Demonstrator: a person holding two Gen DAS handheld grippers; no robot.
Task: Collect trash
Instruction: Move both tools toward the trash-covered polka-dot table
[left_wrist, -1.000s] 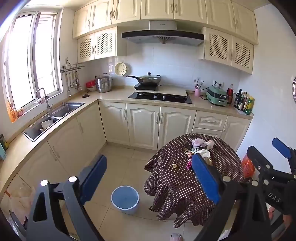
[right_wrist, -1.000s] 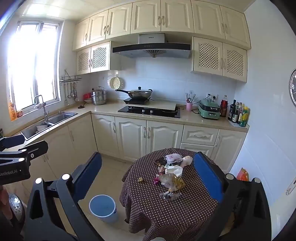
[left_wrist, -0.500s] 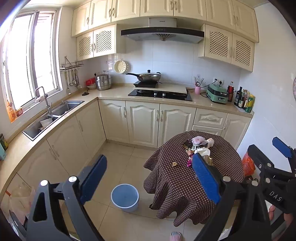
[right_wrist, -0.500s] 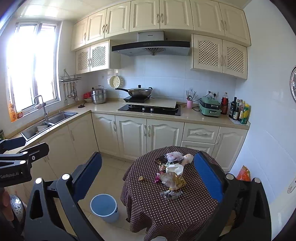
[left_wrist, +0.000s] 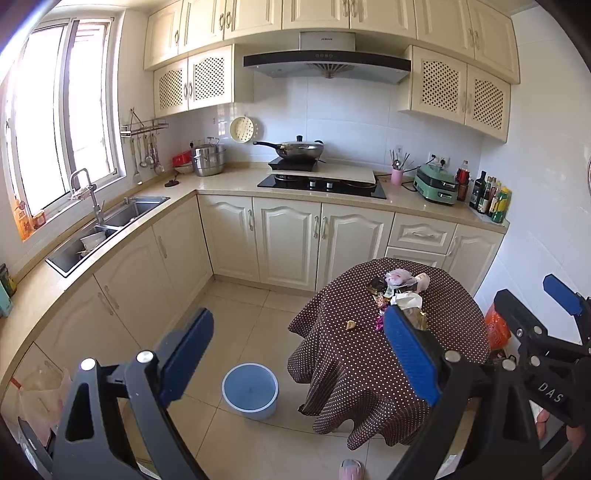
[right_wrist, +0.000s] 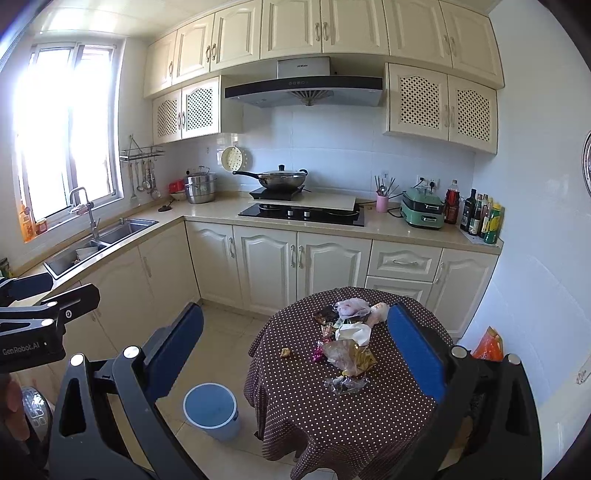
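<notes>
A pile of trash (right_wrist: 349, 334) (wrappers, crumpled plastic and paper) lies on a round table with a brown dotted cloth (right_wrist: 354, 406); it also shows in the left wrist view (left_wrist: 400, 291). A small scrap (right_wrist: 285, 352) lies apart to its left. A light blue bin (right_wrist: 211, 410) stands on the floor left of the table, also in the left wrist view (left_wrist: 250, 390). My left gripper (left_wrist: 299, 354) is open and empty, held high above the floor. My right gripper (right_wrist: 295, 349) is open and empty, well short of the table.
Cream cabinets and a counter run along the left and back walls, with a sink (right_wrist: 96, 243), hob and wok (right_wrist: 282, 179), and bottles (right_wrist: 480, 218). An orange bag (right_wrist: 489, 345) sits on the floor right of the table. A slipper (left_wrist: 351, 468) shows below.
Both views have drifted slightly; the table and bin sit a little lower and closer in frame. Both grippers stay open and empty.
</notes>
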